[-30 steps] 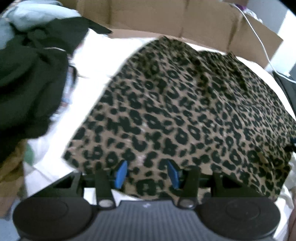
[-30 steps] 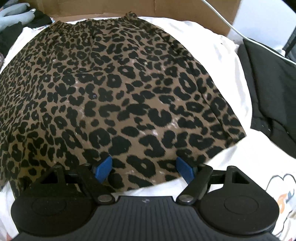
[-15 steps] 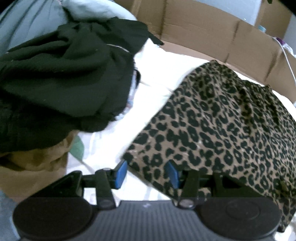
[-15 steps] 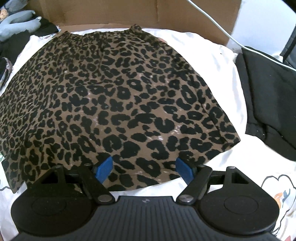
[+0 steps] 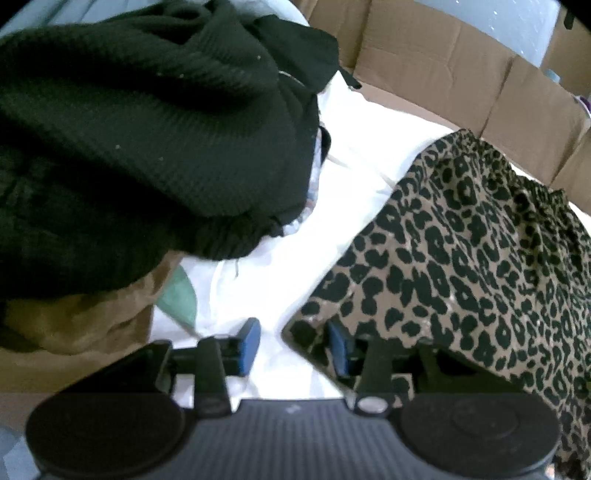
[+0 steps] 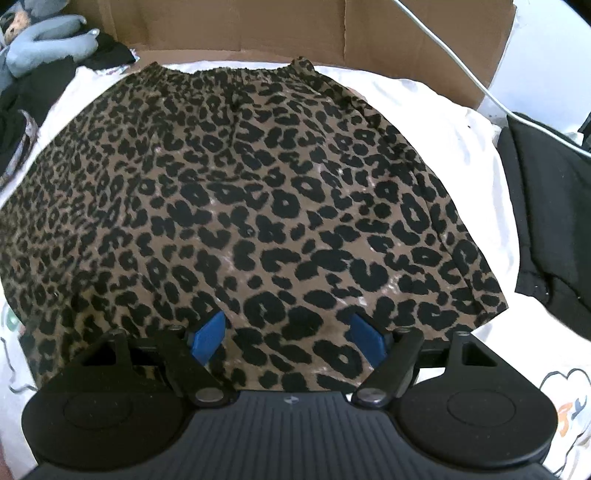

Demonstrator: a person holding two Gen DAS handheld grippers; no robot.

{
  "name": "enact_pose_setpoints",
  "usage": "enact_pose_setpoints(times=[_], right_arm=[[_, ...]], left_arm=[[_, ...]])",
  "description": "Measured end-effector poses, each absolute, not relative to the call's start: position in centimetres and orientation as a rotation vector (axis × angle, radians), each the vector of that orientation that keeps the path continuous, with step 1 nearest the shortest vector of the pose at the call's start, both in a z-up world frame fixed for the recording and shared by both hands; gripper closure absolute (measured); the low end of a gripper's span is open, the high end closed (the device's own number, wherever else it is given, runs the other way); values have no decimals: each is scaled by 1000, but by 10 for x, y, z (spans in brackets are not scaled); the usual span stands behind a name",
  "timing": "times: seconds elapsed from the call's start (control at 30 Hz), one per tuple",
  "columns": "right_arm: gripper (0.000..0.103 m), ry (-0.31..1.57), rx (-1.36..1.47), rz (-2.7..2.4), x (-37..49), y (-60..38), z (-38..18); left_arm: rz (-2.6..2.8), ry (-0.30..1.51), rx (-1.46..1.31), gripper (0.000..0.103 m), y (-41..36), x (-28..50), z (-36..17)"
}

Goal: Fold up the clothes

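Your leopard skirt (image 6: 258, 206) lies spread flat on the white sheet (image 5: 369, 147), waistband at the far edge by the cardboard wall (image 6: 240, 22); no fold made yet, so nearly all the work's left. Your left gripper (image 5: 291, 345) has just been narrowing its jaws at the skirt's near-left corner, w/ the corner between them but not pinched. Right gripper (image 6: 288, 334) hovers over the hem, jaws wide, holding nothing. Black knit pile (image 5: 140, 140) waits beside it, unfolded.

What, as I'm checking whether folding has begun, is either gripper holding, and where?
Nothing yet. The left gripper, jaws just closing, straddles a near corner of the leopard-print skirt without pinching it; the right gripper hangs open over the hem.
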State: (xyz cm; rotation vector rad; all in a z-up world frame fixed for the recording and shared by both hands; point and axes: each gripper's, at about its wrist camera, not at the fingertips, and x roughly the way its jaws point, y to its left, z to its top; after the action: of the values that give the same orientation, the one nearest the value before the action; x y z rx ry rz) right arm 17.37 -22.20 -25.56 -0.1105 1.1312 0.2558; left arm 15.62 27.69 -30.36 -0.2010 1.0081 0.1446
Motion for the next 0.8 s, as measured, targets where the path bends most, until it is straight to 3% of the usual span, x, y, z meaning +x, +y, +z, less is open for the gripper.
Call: enact_pose_setpoints(times=[0.1, 0.23, 0.33, 0.43, 0.67, 0.73, 0.8], right_arm=[[24, 1131, -93, 259, 176, -219, -252], [24, 1134, -92, 269, 176, -214, -252], [25, 1139, -96, 279, 173, -211, -254], [25, 1141, -97, 281, 171, -210, -255], [25, 1148, -88, 275, 171, -211, -258], [25, 1148, -90, 277, 171, -211, -258], [25, 1148, -91, 279, 170, -210, -258]], left_arm=[[121, 1007, -225, 77, 277, 159, -306], [112, 1004, -241, 77, 279, 159, -309], [95, 997, -256, 92, 281, 158, -308], [73, 980, -257, 96, 281, 155, -301], [70, 980, -288, 91, 285, 158, -302], [83, 982, -309, 85, 288, 156, -306], [85, 977, -338, 66, 292, 154, -310]])
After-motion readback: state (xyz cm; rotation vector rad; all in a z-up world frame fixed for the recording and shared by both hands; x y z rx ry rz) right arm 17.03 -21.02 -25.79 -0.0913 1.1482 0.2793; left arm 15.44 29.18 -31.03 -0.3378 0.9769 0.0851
